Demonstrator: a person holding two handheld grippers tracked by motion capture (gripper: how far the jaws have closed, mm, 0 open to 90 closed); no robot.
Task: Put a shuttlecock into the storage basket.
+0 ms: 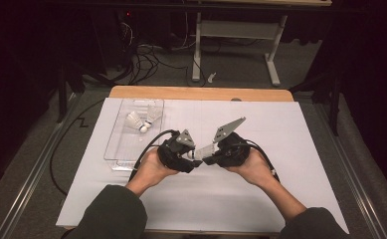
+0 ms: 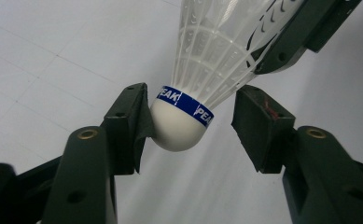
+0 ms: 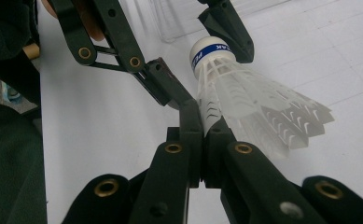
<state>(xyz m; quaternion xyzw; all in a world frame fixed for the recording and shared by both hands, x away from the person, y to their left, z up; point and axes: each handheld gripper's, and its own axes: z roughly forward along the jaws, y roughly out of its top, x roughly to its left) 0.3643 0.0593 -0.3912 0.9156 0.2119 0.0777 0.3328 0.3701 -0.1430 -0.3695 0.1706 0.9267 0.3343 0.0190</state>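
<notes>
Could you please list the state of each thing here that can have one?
White plastic shuttlecock with blue band: held off the table by its skirt, cork between open jaws.
Left gripper: open, one pad touching the cork.
Right gripper: shut on the skirt.
Clear plastic tray: holds other shuttlecocks.

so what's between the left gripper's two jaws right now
The round white cork of the shuttlecock, seen in the left gripper view: it touches one jaw, with a gap to the other.

Three shuttlecocks are counted: one held between two grippers (image 1: 199, 152) and two lying in one clear tray (image 1: 115, 144). One white sheet (image 1: 280, 149) is seen on one tabletop (image 1: 201, 93).
</notes>
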